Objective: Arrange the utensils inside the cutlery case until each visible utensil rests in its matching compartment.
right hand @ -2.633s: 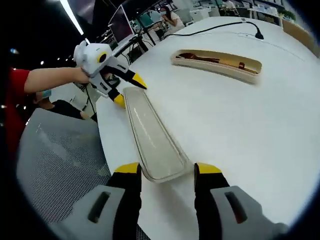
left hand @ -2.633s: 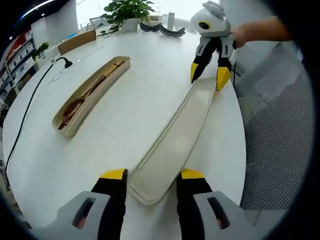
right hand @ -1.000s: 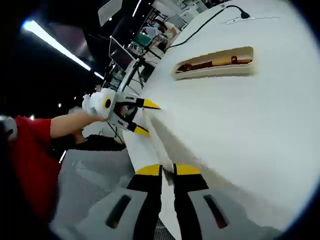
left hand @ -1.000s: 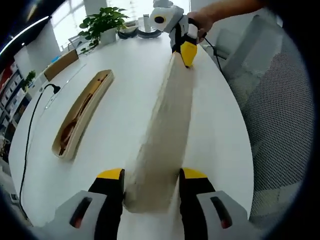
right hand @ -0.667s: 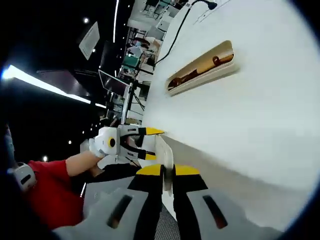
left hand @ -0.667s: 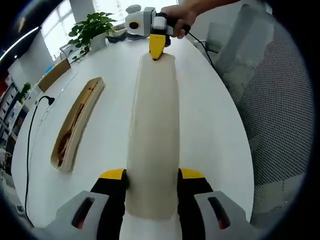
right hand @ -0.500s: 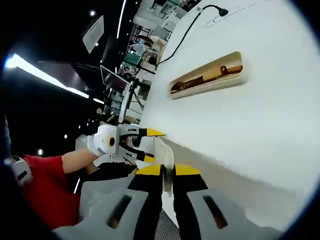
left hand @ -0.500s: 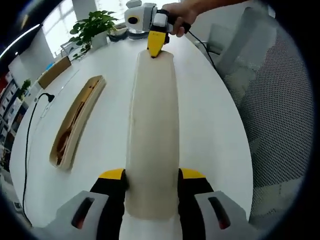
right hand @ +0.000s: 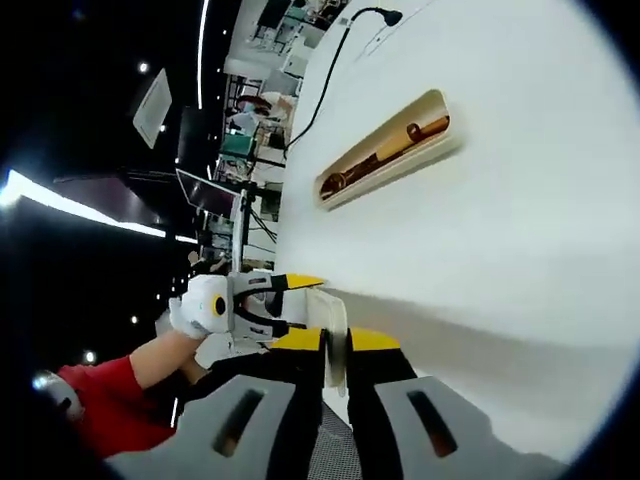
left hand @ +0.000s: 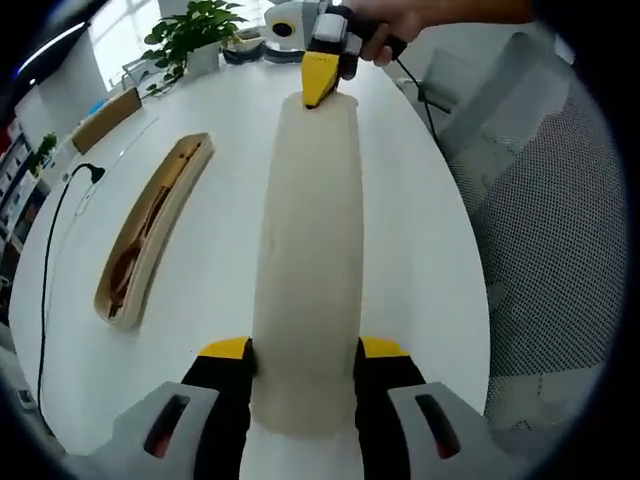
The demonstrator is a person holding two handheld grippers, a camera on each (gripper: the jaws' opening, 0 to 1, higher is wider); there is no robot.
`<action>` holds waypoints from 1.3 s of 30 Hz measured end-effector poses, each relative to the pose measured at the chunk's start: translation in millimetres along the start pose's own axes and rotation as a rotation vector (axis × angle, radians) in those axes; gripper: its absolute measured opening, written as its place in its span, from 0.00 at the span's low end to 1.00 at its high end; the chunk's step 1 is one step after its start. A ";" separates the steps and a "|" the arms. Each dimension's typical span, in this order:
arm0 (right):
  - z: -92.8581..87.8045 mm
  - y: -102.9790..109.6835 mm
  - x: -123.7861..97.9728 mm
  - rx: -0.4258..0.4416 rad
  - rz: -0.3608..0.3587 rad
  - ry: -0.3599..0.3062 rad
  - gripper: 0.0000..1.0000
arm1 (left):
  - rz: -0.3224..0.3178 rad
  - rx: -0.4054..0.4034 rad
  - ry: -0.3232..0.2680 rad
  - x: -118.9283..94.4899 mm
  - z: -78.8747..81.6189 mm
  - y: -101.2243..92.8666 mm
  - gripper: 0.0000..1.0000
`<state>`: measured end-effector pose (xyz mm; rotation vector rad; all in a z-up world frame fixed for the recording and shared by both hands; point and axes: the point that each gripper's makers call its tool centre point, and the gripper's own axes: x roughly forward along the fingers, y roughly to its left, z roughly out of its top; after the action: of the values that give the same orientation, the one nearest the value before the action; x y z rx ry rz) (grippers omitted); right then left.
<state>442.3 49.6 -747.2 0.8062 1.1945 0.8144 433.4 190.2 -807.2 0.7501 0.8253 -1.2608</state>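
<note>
In the left gripper view, a black power cable [left hand: 55,250] curves along the far left of the round white bench [left hand: 210,260], and beside it lies the open cutlery case [left hand: 150,235], a long beige tray holding what look like brown wooden utensils [left hand: 135,262], though their kinds are hard to make out. Near the middle, the case's long beige lid [left hand: 305,250] is held off the bench with its smooth side toward the camera, spanning from one gripper to the other. The left gripper [left hand: 303,350] has its yellow-tipped fingers [left hand: 228,350] pressed against the two long edges of the lid's near end, pinching it across its width. At the far end, the right gripper [left hand: 320,85], held by a hand [left hand: 385,25], has its fingers pressed together on the lid's tip. A potted plant [left hand: 195,25] stands at the bench's far edge, and a grey mesh chair [left hand: 540,250] sits to the right. In the right gripper view, the lid [right hand: 335,335] shows edge-on between the closed fingers [right hand: 375,342], with the case [right hand: 385,148] well apart on the bench.
</note>
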 end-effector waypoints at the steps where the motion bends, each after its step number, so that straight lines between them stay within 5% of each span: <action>1: 3.9 1.2 -1.3 -0.002 0.007 -0.014 0.05 | -0.011 -0.005 -0.003 -5.3 5.0 0.9 0.41; 7: 33.0 6.3 -8.1 0.026 0.020 -0.082 0.05 | -0.034 -0.021 -0.004 -21.7 25.4 18.7 0.41; 11: 55.1 14.6 -14.3 -0.034 -0.030 -0.099 0.06 | -0.036 -0.029 -0.016 -32.6 38.3 31.8 0.41; 20: 82.7 28.8 -25.2 -0.231 -0.253 0.005 0.12 | -0.017 -0.014 0.006 -45.1 62.0 61.8 0.40; 35: 138.7 31.7 -40.1 -0.232 -0.361 0.079 0.17 | -0.034 0.040 0.092 -57.0 93.8 114.6 0.40; 39: 141.2 27.6 -40.9 -0.237 -0.394 0.091 0.19 | -0.043 0.054 0.124 -54.5 97.8 125.3 0.40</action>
<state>570.4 13.1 -679.2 0.3267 1.2575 0.6538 562.6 153.7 -706.0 0.8644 0.9149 -1.2887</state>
